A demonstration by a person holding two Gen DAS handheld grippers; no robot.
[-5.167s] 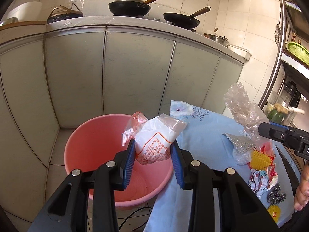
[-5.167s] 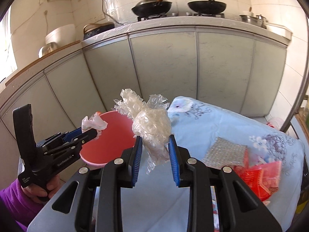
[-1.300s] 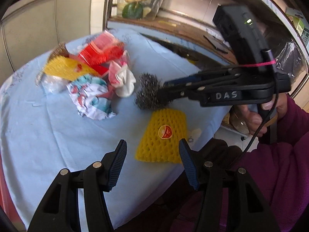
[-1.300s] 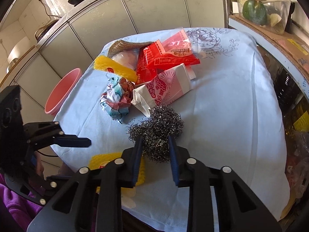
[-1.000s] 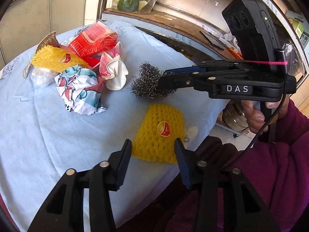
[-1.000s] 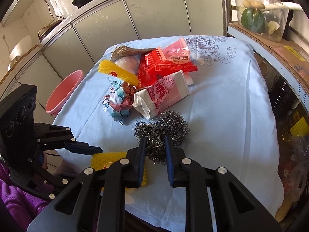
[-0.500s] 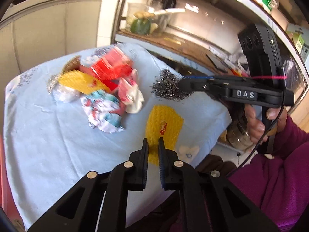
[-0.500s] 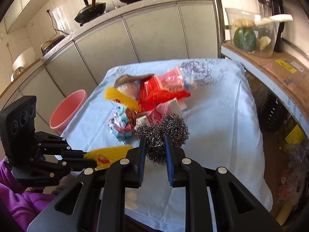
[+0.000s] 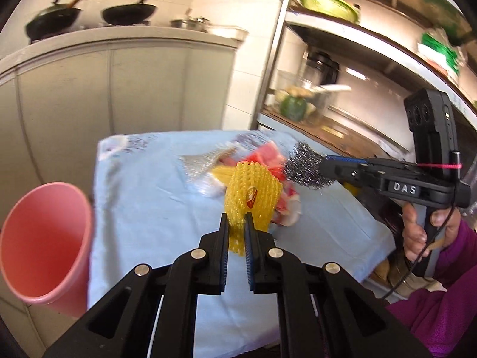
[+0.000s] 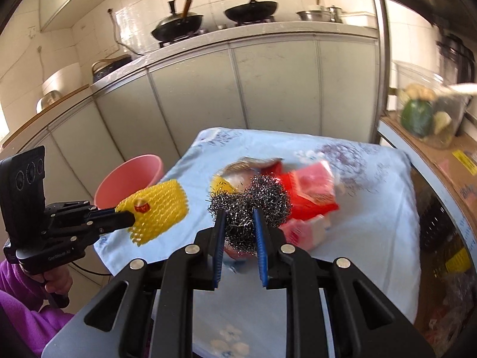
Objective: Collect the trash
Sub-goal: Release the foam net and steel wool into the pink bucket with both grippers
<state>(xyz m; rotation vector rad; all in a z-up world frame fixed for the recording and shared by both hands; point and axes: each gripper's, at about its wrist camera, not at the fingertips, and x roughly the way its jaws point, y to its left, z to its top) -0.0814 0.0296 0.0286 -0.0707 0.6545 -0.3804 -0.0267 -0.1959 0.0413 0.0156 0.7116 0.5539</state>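
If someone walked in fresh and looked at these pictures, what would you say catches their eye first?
Most likely the bright yellow foam net, pinched in the left tongs and held above the blue tablecloth. Next, the tangled steel wool gripped in the right tongs, in front of the red wrappers heaped mid-table. Then the pink bucket standing beside the table's left edge, below the cupboards.

White-tiled walls [image 10: 98,32] rose behind a grey cabinet counter [image 10: 268,68] at the far side, metal shelving [image 9: 372,44] on the right
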